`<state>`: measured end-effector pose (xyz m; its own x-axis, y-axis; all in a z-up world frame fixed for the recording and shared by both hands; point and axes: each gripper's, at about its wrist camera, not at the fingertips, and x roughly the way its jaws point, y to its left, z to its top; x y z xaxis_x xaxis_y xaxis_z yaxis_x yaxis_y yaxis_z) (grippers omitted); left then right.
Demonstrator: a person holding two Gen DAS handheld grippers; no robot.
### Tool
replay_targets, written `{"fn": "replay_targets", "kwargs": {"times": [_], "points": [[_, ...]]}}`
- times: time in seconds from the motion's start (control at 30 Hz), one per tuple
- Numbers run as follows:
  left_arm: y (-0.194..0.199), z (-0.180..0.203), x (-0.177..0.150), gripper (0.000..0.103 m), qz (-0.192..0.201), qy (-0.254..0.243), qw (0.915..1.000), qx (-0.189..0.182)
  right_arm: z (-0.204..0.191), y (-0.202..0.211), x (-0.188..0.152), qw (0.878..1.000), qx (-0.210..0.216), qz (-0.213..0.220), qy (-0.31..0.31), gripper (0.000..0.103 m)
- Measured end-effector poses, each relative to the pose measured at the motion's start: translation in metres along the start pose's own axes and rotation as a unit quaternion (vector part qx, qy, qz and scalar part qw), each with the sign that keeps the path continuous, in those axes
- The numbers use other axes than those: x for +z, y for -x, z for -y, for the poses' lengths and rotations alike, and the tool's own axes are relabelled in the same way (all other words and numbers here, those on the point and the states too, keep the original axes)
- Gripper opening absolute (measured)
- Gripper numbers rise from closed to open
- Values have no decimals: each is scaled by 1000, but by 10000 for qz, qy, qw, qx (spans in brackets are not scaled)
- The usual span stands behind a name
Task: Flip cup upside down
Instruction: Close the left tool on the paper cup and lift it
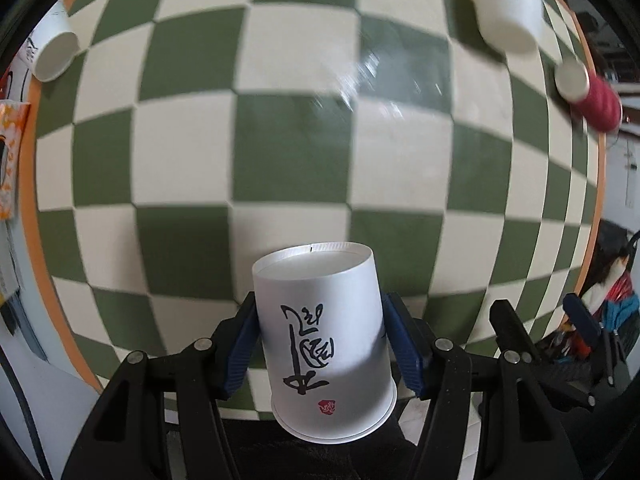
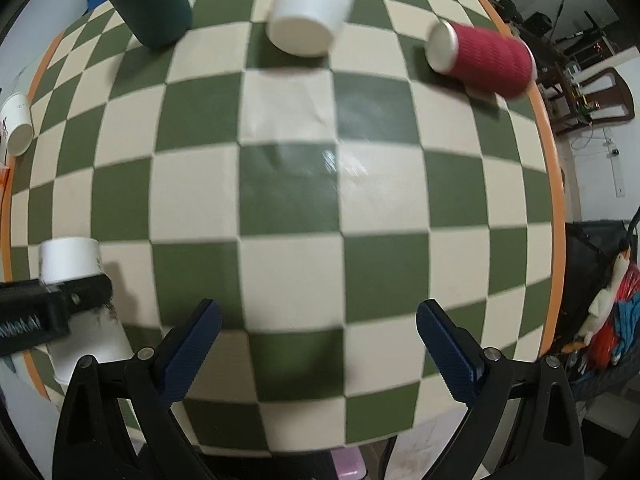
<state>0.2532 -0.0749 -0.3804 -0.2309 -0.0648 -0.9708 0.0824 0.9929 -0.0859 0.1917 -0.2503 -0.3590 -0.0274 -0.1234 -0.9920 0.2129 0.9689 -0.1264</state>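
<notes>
A white paper cup [image 1: 324, 344] with black brush writing and a red seal sits between the blue pads of my left gripper [image 1: 322, 300], which is shut on its sides. Its recessed base faces away from the camera and its wide rim lies nearest the lens, above the checkered table [image 1: 280, 140]. In the right wrist view the same cup [image 2: 70, 260] shows at the left edge, crossed by the black body of the left gripper. My right gripper [image 2: 318, 308] is open with nothing between its fingers, over the table's near edge.
A plain white cup [image 2: 310, 8] and a red ribbed cup [image 2: 484, 56] lie on their sides at the far end. A dark green cup [image 2: 152, 0] stands upright at the far left. A small paper cup [image 2: 18, 128] lies by the left rim.
</notes>
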Motion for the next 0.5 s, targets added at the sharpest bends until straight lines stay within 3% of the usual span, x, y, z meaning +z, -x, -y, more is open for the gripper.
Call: {"fn": "replay_targets", "kwargs": {"times": [0.27, 0.5], "points": [[-34, 51, -23, 58, -56, -194, 9997, 161, 43, -8, -49, 9998, -27, -108, -168, 100], [-36, 43, -23, 58, -87, -252, 9992, 303, 72, -18, -74, 9994, -69, -189, -288, 100]]}}
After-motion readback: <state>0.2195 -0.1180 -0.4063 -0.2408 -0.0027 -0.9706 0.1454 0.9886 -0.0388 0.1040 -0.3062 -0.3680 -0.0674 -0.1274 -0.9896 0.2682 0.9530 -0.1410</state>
